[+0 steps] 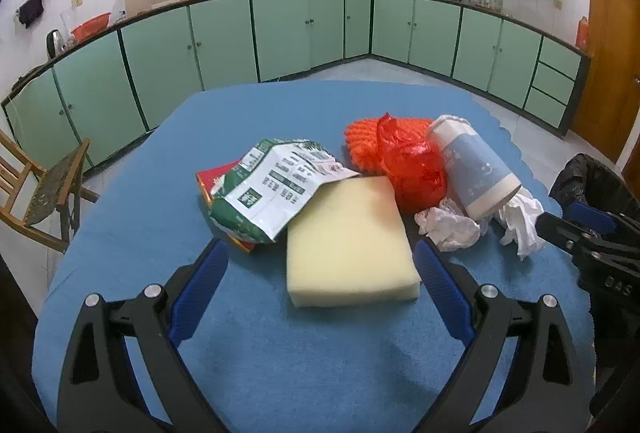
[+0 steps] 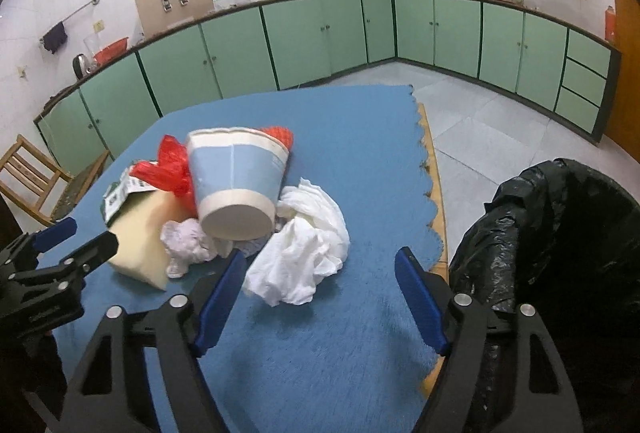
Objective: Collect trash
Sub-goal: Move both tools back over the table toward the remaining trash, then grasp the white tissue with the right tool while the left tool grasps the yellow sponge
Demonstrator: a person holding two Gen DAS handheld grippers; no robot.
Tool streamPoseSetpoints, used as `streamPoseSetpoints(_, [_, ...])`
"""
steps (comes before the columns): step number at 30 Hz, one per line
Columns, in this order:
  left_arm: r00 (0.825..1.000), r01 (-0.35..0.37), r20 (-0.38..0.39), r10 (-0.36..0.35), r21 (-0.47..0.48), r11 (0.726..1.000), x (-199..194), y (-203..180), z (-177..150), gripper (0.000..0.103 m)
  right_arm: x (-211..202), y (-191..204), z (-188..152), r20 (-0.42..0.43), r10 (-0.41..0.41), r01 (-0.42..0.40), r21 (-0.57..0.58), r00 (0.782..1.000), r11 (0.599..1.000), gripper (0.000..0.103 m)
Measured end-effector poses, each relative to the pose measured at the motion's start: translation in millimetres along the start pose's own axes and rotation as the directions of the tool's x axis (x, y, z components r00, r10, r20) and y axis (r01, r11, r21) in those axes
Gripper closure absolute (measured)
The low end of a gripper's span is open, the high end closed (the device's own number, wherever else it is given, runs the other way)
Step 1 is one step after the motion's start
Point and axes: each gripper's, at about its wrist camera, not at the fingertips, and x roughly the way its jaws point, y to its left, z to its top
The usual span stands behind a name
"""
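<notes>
A heap of trash lies on the blue cloth. It holds a pale yellow sponge block, a torn green-and-white snack bag, a red plastic bag on an orange knitted piece, a tipped blue-and-white paper cup and crumpled white tissues. My left gripper is open, its blue fingers on either side of the sponge's near end. My right gripper is open around the larger white tissue, just in front of the cup.
A bin lined with a black bag stands off the table's right edge, beside my right gripper. A wooden chair stands at the left. Green cabinets line the far walls across a tiled floor.
</notes>
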Motion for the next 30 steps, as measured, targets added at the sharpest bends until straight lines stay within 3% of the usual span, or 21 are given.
streamPoseSetpoints(8, [1.000,0.007,-0.021,-0.007,0.009,1.000,9.0,-10.5,-4.4,0.011,21.7,-1.2,0.1,-0.053,0.011,-0.011,0.001,0.999,1.000,0.038])
streamPoseSetpoints(13, [0.999,0.017,-0.048,-0.017,-0.004,1.000,20.0,-10.3,-3.4,0.011,29.9,1.7,-0.9,-0.096,0.046,-0.048,-0.016,0.994,0.999,0.062])
streamPoseSetpoints(21, [0.993,0.028,-0.110,-0.031,-0.031,0.999,43.4,-14.5,-4.0,0.012,33.5,5.5,-0.6,-0.102,0.049,-0.051,-0.013,0.994,0.999,0.065])
streamPoseSetpoints(24, [0.989,0.036,-0.142,-0.045,-0.063,0.997,52.0,-10.7,-3.4,0.025,33.9,7.9,-0.7,-0.101,0.042,-0.044,-0.022,0.994,0.999,0.065])
streamPoseSetpoints(30, [0.990,0.035,-0.136,-0.044,-0.072,0.997,46.2,-9.3,-5.7,0.028,33.9,12.1,0.8,-0.097,0.034,-0.037,-0.032,0.995,0.999,0.068])
